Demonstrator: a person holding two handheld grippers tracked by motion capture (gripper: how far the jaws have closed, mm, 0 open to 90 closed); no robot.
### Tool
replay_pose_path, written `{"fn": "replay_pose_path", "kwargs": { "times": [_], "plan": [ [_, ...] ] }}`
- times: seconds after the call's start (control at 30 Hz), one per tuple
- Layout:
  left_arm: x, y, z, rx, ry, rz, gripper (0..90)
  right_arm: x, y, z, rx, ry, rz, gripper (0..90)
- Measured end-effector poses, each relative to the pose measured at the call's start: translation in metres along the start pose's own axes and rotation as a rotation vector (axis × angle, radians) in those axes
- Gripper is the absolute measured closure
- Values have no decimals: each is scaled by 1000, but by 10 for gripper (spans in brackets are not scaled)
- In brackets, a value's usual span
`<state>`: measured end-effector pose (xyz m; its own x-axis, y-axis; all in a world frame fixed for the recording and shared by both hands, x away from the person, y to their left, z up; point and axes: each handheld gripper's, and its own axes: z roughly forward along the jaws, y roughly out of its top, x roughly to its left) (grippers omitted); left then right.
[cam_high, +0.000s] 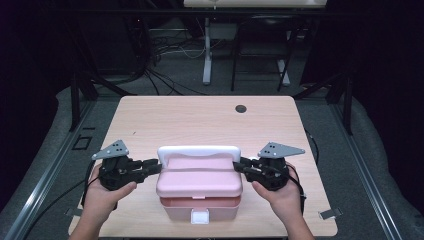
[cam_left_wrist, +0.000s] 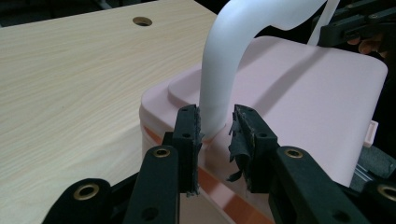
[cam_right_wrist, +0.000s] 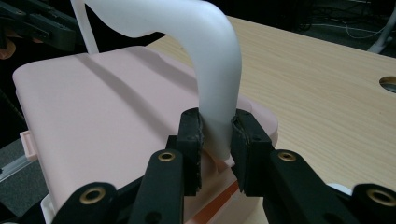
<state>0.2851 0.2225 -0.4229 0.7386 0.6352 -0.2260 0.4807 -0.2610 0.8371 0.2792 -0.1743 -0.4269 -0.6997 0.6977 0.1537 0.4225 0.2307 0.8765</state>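
Both tongs at white handle (cam_high: 199, 151)

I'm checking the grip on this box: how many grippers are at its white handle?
2. The left gripper sits at the handle's left end, the right gripper pinches its right end.

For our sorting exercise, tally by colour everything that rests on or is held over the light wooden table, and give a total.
Pink: 1, the pink plastic lidded box
White: 1, its white curved plastic handle
Black: 2, the left tongs and the right tongs
Total: 4
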Motion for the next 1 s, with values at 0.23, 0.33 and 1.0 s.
{"fn": "replay_pose_path", "kwargs": {
  "times": [0.23, 0.33, 1.0],
  "plan": [
    [-2, -8, -14, 10, 20, 9, 713, -2, 4, -3, -20, 13, 14, 744],
    [-5, -18, -18, 34, 17, 21, 712, -3, 4, -3, -26, 13, 17, 744],
    [-22, -37, -11, 72, -35, 60, 712, -2, 3, -2, -23, 7, 18, 743]
  ]
}}
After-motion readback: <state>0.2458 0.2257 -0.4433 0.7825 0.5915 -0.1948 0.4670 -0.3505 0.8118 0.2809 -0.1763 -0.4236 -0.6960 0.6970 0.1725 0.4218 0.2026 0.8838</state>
